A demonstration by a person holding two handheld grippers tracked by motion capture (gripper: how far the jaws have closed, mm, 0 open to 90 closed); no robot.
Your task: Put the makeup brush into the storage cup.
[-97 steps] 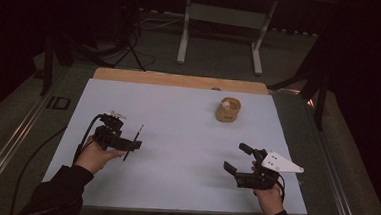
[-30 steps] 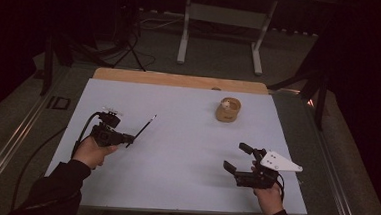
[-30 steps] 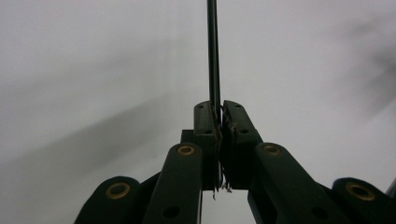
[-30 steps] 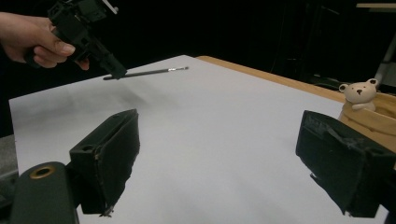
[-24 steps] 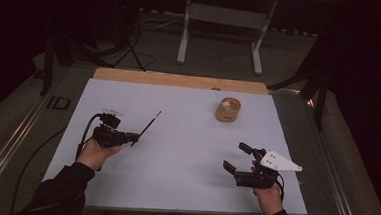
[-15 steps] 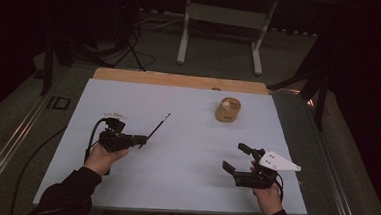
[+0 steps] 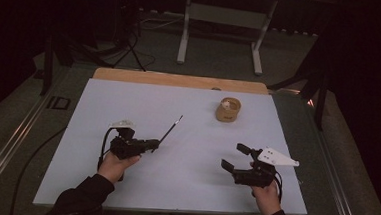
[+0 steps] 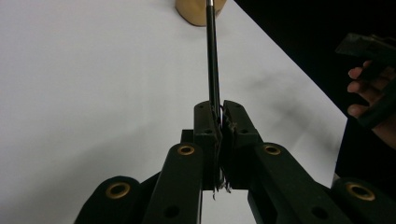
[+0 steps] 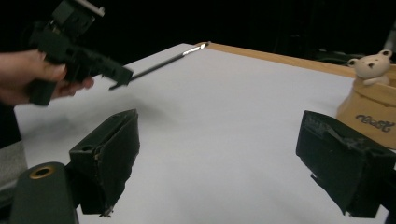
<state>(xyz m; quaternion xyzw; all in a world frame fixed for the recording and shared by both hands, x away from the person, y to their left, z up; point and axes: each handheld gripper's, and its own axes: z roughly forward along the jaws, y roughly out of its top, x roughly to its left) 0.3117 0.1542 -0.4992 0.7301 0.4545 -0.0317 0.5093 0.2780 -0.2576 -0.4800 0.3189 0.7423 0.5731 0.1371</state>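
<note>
On the white worktop, left side, the left claw is clamped tight on the near end of a thin black rod, prob. a pen or stylus. Its shaft sticks out from the jaws toward the far right, tip raised off the sheet and aimed roughly at the tan holder. From the left gripper view the rod runs straight up from the closed jaws, and its far end lines up with the holder at the top edge. So the step in hand looks like carrying the rod over to drop it in the holder; it's been picked up but not delivered, approx. halfway there.

Next move, as I judge it: bring the claw further toward the holder, tilt the rod tip-down over the opening, lower it, then let go. Rod is long and gripped right at one end, so it could swing or pivot in the jaws; the holder is light-looking and a side knock might tip it.

Right claw sits near the front right edge, jaws wide apart w/ nothing between them. The holder is just beyond its far jaw in the right gripper view.

Holder: small tan cup w/ script lettering on its side and a little white bear figure at the rim. Can't tell if anything else is inside.
</note>
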